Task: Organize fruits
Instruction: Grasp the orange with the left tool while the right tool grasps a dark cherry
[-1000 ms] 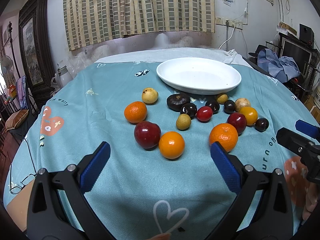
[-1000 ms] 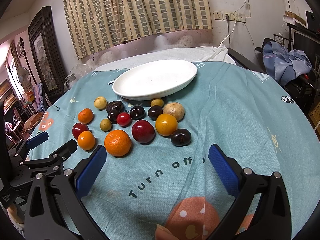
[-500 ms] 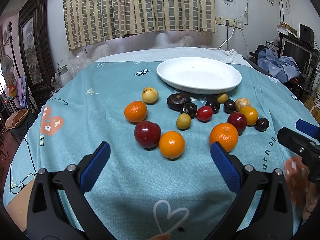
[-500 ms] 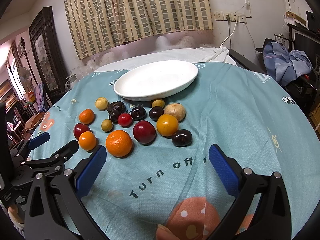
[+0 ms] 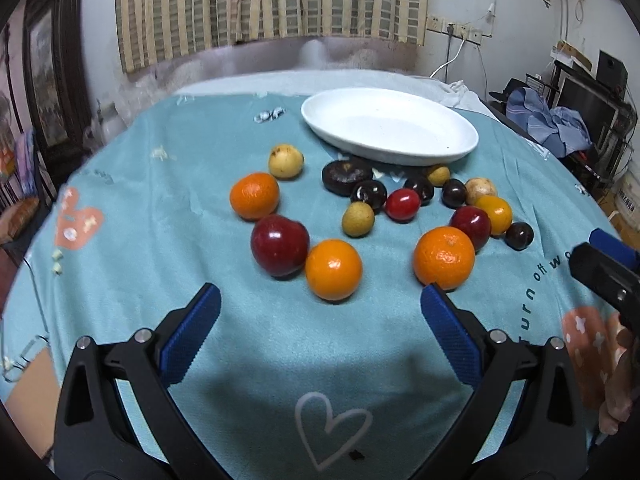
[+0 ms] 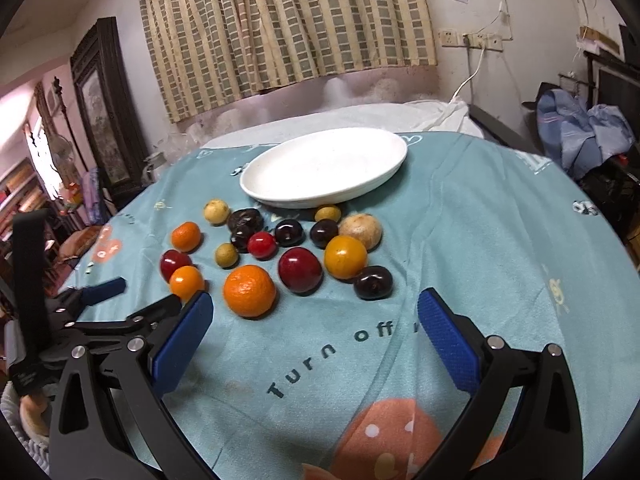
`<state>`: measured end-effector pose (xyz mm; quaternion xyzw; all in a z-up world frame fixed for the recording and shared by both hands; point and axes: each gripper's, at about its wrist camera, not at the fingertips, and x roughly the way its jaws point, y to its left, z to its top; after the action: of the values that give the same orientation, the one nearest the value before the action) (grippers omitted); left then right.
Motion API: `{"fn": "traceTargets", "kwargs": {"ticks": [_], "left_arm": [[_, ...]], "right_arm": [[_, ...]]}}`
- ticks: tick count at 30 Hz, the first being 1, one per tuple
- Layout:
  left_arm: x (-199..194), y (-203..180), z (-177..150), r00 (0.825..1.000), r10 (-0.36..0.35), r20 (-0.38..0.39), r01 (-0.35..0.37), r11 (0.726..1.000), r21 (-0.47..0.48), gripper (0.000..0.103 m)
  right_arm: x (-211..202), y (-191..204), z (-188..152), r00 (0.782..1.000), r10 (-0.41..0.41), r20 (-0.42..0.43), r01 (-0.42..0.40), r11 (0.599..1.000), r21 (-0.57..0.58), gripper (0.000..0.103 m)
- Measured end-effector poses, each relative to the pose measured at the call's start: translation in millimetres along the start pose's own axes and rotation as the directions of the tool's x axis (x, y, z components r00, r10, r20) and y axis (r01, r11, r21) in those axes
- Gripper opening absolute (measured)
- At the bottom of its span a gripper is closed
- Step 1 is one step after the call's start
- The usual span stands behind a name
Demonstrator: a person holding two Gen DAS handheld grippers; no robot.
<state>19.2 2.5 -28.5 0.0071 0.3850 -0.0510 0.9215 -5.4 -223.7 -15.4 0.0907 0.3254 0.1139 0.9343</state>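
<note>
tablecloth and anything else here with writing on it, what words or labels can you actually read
"Turn off", then a cut-off letter: dark print on the teal tablecloth, right wrist view, partly hidden by the right gripper.
"urn off wo": the same print in the left wrist view, cut off by the right gripper there.
Small print near the tablecloth's left edge: too blurred to read.
Papers on the wall: unreadable.
</note>
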Motion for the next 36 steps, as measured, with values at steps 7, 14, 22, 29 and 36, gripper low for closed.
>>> {"fn": "traceTargets", "kwargs": {"ticks": [7,14,22,29,36], "left_arm": [[32.4,11.2,-0.1,0.986,-0.035,-0.163,0.026,0.998,-0.056,0.101],[46.1,4.1,1.1,0.975,0.029,-0.220,-0.032,0.999,-0.007,0.101],[48.2,2.9,3.4,0.972,0.042,-0.232,-0.041,0.999,0.008,0.101],[49.5,-16.8,16.7,0.987,0.093,-0.129,-0.073,0.985,0.153,0.101],[48.2,-27.3,27.6,0.997,0.046,-0.064,-0.032,0.977,0.209,0.081]], "right_arm": [[0.5,-6.6,0.2,0.999,0.048,-0.014,-0.047,0.998,0.042,0.102],[-4.5,-9.6,0.8,0.998,0.059,0.004,-0.059,0.996,0.062,0.102],[-0.6,-13.1,-0.9,0.993,0.119,-0.021,-0.116,0.989,0.093,0.102],[4.9,-10.5,-3.9,0.995,0.085,-0.043,-0.082,0.994,0.070,0.102],[5.7,-13.5,-3.7,0.992,0.118,-0.049,-0.113,0.990,0.084,0.102]]}}
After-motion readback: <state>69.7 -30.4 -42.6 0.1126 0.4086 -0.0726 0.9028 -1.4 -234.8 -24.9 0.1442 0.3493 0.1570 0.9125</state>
